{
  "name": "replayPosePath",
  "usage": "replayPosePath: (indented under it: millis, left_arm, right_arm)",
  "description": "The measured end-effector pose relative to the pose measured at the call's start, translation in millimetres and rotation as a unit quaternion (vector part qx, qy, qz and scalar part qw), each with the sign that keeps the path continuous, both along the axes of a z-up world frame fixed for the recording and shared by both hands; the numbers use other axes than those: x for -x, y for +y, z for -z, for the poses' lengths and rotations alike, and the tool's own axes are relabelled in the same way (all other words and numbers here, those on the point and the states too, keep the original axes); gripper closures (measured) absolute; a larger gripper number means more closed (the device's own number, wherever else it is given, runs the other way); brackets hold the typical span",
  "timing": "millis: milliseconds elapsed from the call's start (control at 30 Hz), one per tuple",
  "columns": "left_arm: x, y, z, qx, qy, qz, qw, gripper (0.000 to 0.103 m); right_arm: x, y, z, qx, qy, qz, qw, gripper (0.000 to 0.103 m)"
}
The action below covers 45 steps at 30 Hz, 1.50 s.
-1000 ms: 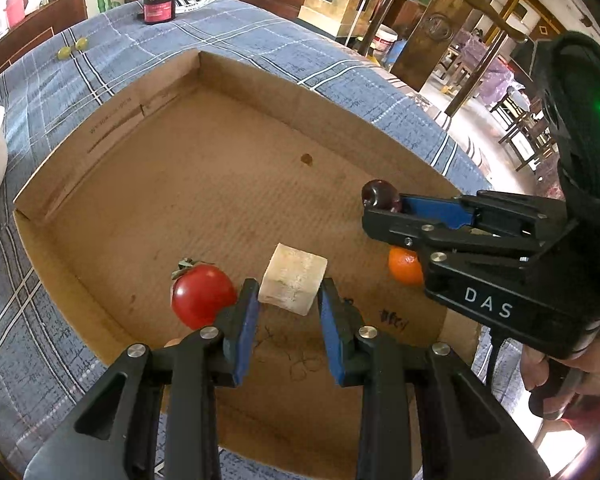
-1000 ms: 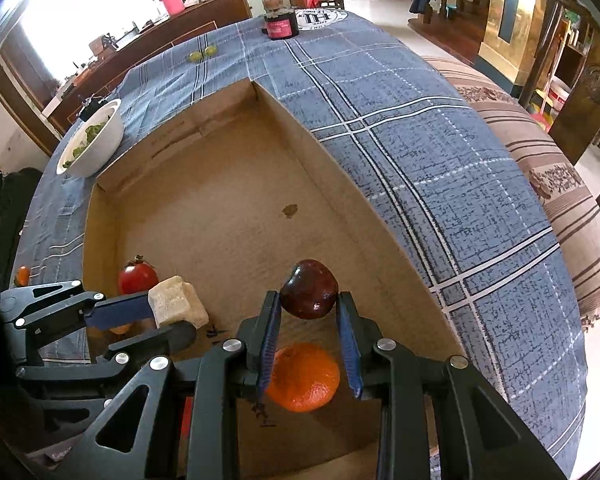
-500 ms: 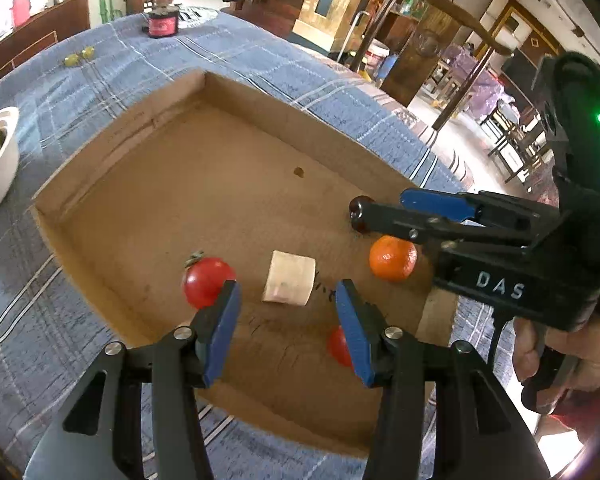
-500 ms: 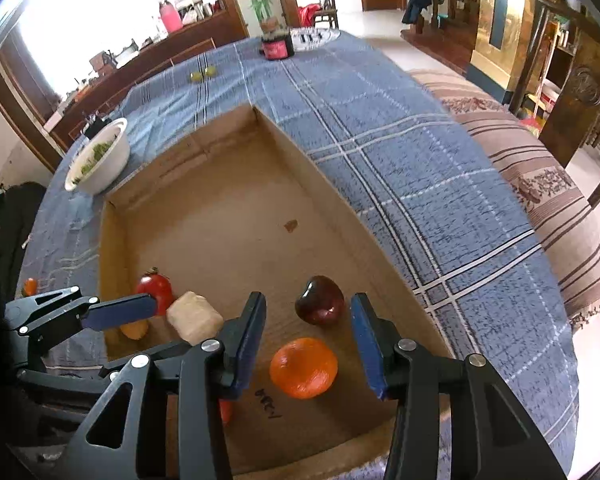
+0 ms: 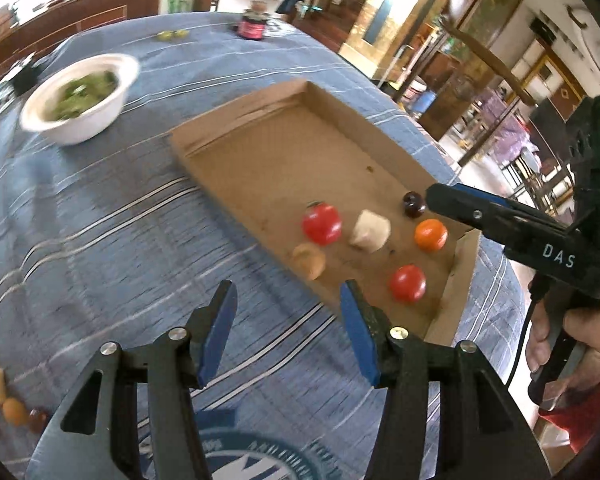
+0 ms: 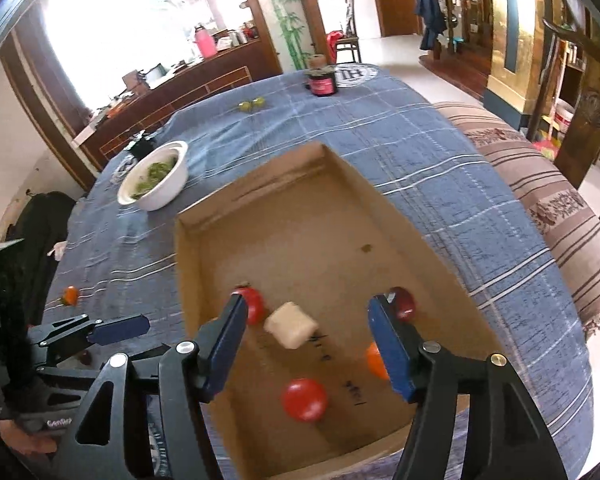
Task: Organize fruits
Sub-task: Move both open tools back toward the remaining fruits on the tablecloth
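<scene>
The cardboard box (image 6: 380,208) is matt brown paperboard. Under it lies a woven blue checked cloth (image 5: 100,220), slightly rough. The tomatoes (image 5: 322,224) look smooth and glossy, the white bowl (image 5: 80,94) smooth. Gripper pads (image 5: 218,332) are matt blue.

Left gripper (image 5: 286,320): jaws apart, just been opening, nothing between the blue pads, angled steeply down. Right gripper (image 6: 306,338): jaws wider apart, also just been opening, nothing pinched, pointing steeply down too. From the left wrist view the right unit sits off to the right, fingers pointing left, with the person's right hand (image 5: 572,348) wrapped round its handle, red sleeve at the wrist. From the right wrist view the left unit's fingers (image 6: 118,326) show low left.
</scene>
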<state>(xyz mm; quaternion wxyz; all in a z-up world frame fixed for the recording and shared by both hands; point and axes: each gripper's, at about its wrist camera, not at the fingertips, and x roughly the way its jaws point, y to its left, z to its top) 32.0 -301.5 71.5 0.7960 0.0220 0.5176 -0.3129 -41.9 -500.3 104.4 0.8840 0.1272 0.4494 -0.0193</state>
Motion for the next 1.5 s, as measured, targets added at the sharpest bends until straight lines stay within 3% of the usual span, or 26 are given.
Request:
replayPosePath:
  millis: [633,1000,1333,1500]
  left_arm:
    - [27.4,148.7,18.6,0.000,0.028,-0.122,0.9921,0.051]
    - [43.0,220.7,25.0,0.016,0.042,-0.202,0.9784,0.051]
    - [55.0,297.5,28.0,0.020,0.039,-0.286,0.9572,0.051]
    - [54.6,316.2,35.8,0.014,0.041,-0.307,0.9509,0.051]
  right_arm:
    - [5.8,115.1,6.1,0.015,0.011,-0.122,0.992,0.038]
    - [-3.4,203.3,17.2,0.010,0.024,-0.218,0.976,0.039]
    - [-13.0,282.4,30.8,0.000,0.043,-0.296,0.954,0.039]
    - [-14.5,312.3,40.8,0.007,0.055,-0.327,0.944,0.040]
